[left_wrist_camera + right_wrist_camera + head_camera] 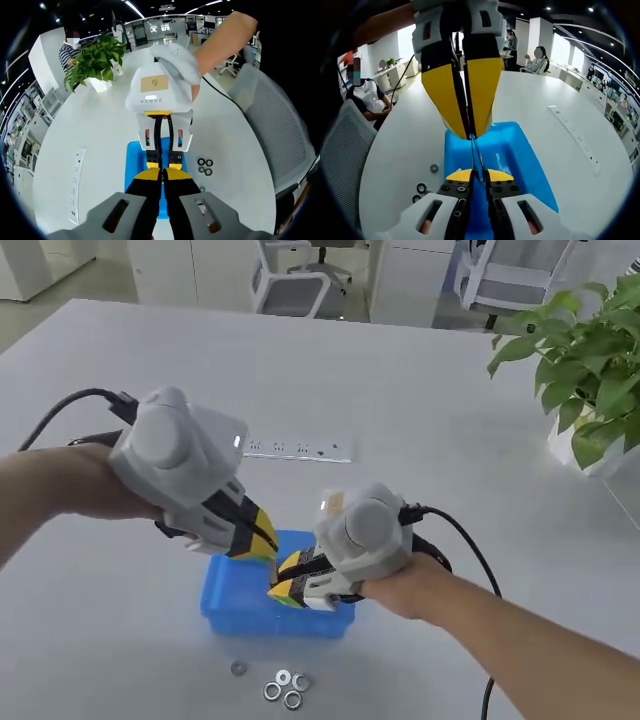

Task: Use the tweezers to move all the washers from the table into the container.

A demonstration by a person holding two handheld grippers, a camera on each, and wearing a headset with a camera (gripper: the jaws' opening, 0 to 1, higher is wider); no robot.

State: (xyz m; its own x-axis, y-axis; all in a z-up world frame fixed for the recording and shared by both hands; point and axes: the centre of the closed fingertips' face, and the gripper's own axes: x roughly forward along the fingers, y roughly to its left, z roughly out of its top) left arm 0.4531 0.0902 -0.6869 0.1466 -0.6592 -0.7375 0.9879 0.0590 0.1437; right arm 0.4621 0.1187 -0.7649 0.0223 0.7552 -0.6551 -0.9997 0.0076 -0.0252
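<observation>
Thin metal tweezers [474,150] hang over the blue container [225,592], and both grippers are shut on them. My left gripper [262,540] comes in from the left and pinches one end with its yellow jaws. Facing it from the right, my right gripper [285,582] holds the other end. In the right gripper view its own tips [479,175] close on the tweezers above the container [520,155]. The left gripper [162,172] meets the right one over the container [132,155]. Several washers [285,687] lie on the table in front of the container, also seen as washers [205,167] and washers [421,188].
A white power strip [298,450] lies on the table behind the grippers. A potted green plant [590,370] stands at the right edge. Office chairs [300,280] stand beyond the far edge. A black cable [470,550] trails from the right gripper.
</observation>
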